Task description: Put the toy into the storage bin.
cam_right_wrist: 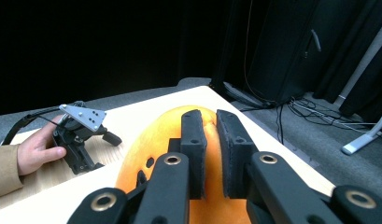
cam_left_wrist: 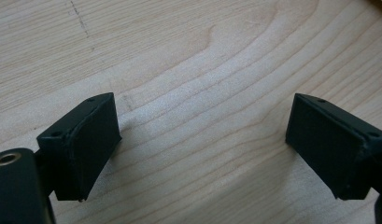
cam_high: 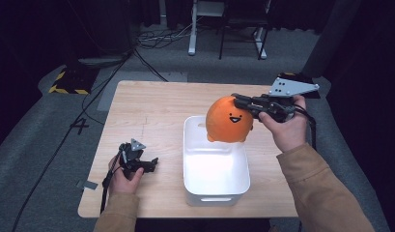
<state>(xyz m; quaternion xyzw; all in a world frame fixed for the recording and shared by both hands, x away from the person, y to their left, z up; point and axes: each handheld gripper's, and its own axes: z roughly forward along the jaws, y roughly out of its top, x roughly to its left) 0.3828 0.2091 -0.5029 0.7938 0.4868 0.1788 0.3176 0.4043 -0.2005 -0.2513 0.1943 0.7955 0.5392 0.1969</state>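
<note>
The right tongs (cam_high: 237, 100) are clamped on the top of an orange plush toy (cam_high: 229, 121), pinching a fold of its fabric between the two pads. In the right gripper view the pads (cam_right_wrist: 194, 140) stand almost together, with only a narrow strip of orange plush between them. The toy hangs in the air, clear of the bench (cam_high: 151, 111), above the far end of a white bin (cam_high: 215, 166). Its printed face (two eyes and a smiling mouth) is turned toward the person. The bin stands on the bench near the front edge, right of centre, with its open side up. The right hand (cam_high: 287, 128) holds the gripper from the right side of the bin, the jaws reaching level toward the left.

The left tongs (cam_high: 154, 162) are wide open and hold nothing. In the left gripper view both pads (cam_left_wrist: 86, 140) stand far apart with bare wood between them. The left hand (cam_high: 123, 176) rests on the bench to the left of the bin, well apart from the toy.
</note>
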